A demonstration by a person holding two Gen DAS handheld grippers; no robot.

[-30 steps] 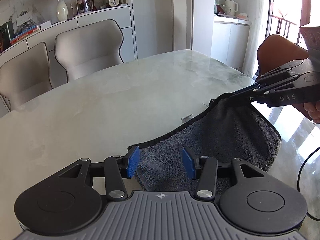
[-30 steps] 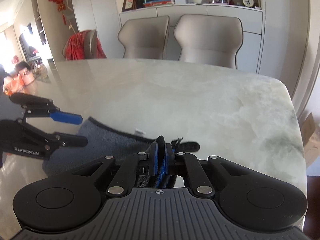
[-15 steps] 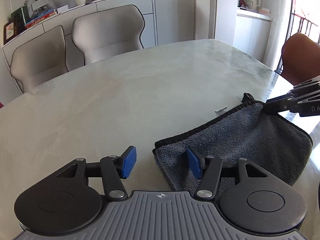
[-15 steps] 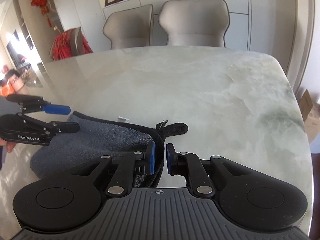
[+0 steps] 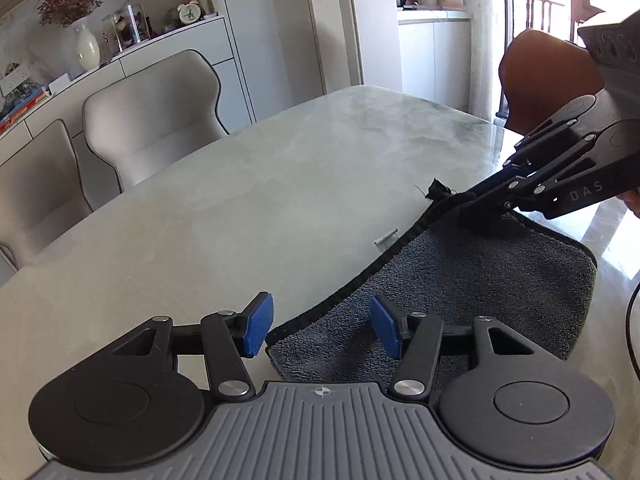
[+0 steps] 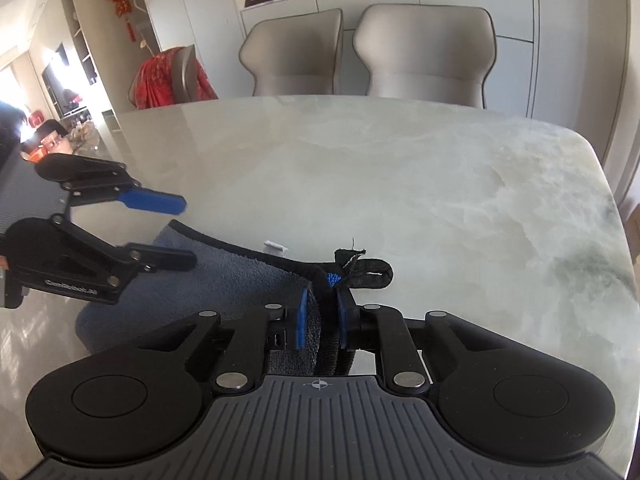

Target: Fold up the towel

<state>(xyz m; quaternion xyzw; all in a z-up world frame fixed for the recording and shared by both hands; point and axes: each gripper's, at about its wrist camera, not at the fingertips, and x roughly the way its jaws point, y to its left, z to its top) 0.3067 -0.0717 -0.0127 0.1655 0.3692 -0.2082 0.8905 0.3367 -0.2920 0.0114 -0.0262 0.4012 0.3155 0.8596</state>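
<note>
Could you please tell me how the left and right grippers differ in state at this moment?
The left gripper is open with nothing between its pads; the right gripper is shut on the towel. The left hangs over the towel's near corner, while the right holds the corner with the hanging loop. Both have black bodies and blue pads, and both are over the marble table.
</note>
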